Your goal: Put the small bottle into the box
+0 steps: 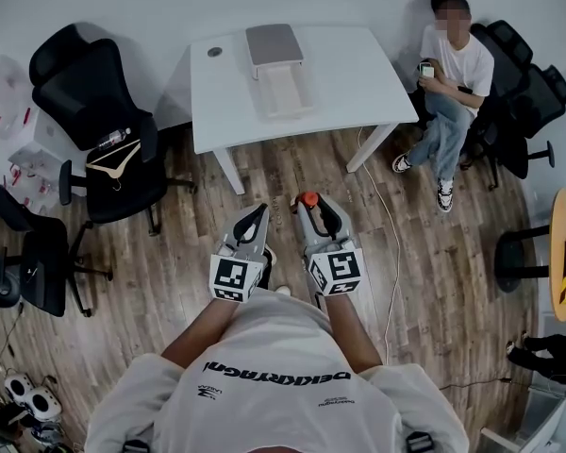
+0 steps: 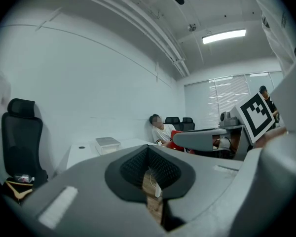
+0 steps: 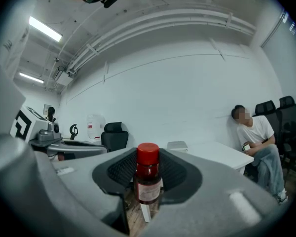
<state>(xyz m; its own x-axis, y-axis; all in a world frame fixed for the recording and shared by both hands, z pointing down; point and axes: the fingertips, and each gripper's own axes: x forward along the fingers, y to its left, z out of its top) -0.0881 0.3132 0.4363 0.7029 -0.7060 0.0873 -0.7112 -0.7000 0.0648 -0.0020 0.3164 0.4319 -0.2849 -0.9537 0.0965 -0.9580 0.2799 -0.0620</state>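
A small brown bottle (image 3: 148, 174) with a red cap (image 1: 307, 199) stands upright between the pads of my right gripper (image 3: 148, 194), which is shut on it. In the head view the right gripper (image 1: 313, 211) is held above the wooden floor, short of the white table (image 1: 349, 74). The box (image 1: 275, 59), with a grey lid and a white tray, lies on that table and also shows far off in both gripper views, box (image 2: 107, 144) (image 3: 177, 145). My left gripper (image 1: 257, 217) hangs beside the right one, shut with nothing in it (image 2: 155, 204).
A person (image 1: 448, 74) sits right of the table among black chairs (image 1: 524, 92). Another black office chair (image 1: 104, 130) with a hanger on its seat stands at the left. A white cable (image 1: 389, 225) runs across the floor. A round wooden table (image 1: 564, 253) is at the right edge.
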